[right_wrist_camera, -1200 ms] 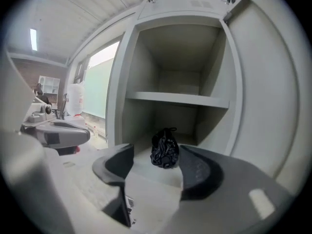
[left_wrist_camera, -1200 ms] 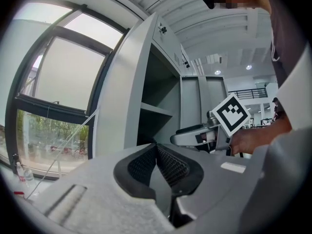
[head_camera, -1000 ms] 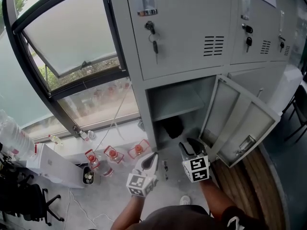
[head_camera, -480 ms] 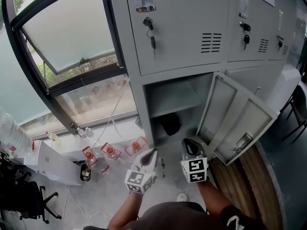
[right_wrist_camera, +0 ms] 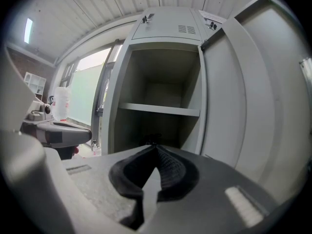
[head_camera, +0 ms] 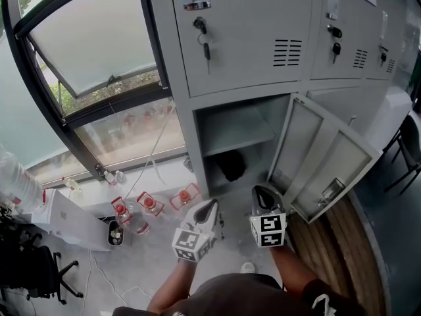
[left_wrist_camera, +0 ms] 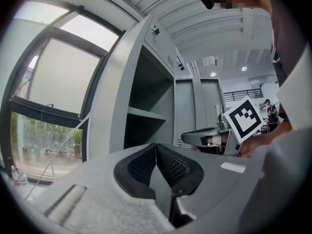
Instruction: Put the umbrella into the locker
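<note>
Since the black umbrella already lies inside the locker, under its shelf, the left gripper and right gripper hang before it with fingers pressed together on nothing, so probably the open door needs pushing shut next.

Low in the locker, a dark shape is too dim to identify.

Head view steeply down; both gripper views low, facing locker
</note>
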`<action>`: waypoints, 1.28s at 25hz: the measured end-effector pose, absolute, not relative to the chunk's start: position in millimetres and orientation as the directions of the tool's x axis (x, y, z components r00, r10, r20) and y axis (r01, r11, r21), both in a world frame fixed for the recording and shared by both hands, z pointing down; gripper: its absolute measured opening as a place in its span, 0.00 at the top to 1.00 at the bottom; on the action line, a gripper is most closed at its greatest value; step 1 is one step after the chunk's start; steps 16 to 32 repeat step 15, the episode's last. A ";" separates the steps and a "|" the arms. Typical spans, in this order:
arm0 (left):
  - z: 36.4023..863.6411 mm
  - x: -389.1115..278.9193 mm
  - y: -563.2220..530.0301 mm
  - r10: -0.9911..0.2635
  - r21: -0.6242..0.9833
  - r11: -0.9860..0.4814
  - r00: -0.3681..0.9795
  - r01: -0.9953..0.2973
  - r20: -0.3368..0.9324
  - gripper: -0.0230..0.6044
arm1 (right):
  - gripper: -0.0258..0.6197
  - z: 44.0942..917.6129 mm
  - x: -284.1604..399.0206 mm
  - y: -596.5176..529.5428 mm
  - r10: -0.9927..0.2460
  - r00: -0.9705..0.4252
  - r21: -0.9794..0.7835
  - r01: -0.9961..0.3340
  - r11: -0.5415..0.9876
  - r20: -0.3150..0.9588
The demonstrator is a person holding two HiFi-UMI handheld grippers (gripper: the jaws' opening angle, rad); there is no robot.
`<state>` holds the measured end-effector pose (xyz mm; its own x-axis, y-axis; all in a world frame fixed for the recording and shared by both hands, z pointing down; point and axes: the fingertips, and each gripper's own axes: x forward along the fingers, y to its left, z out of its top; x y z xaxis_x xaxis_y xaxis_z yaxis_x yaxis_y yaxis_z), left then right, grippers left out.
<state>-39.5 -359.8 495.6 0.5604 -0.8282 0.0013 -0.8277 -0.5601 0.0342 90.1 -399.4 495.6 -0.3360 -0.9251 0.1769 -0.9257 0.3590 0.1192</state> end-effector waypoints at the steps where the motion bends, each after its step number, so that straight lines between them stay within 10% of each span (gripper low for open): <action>1: 495.4 -38.6 -359.8 -0.828 0.035 -0.561 0.561 -0.827 0.001 0.96 | 0.96 496.6 91.0 -399.4 -0.925 -0.335 0.117 -0.926 0.358 0.180; 32: 501.0 -29.9 -363.9 -0.819 0.045 -0.573 0.574 -0.818 0.008 0.96 | 0.96 503.8 93.8 -402.2 -0.927 -0.331 0.116 -0.928 0.353 0.176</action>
